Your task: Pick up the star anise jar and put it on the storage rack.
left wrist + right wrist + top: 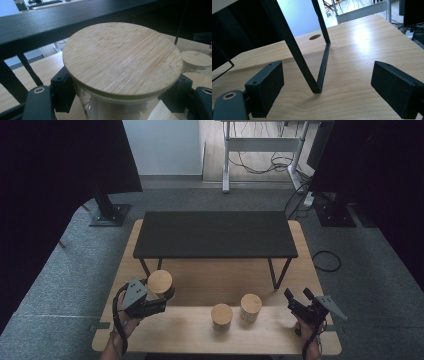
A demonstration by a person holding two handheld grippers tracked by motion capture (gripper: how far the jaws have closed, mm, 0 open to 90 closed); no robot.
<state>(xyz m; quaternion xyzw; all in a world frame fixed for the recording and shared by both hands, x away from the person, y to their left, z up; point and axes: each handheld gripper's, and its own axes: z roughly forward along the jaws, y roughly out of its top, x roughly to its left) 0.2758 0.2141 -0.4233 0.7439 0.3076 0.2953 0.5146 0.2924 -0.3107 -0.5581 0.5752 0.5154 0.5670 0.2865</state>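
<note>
jar (160, 282): glass, bamboo lid, at the left of the bench (280, 340), just in front of the black shelf (215, 234).
left hand-held gripper (162, 296): clenched on the jar's glass below the lid.
right hand-held gripper (298, 295): released, nothing between its jaws.
progress: i'd say early; jar grasped, two more jars (221, 314) (250, 307) untouched mid-bench.
surface: pale wood.
room: grey carpet, cables, desk frame behind.

The jar (120, 75) base is cut off below.

The jar (120, 107) is clear glass under a matt, fine-grained bamboo lid (122, 57); the table (362, 50) is smooth pale wood.
</note>
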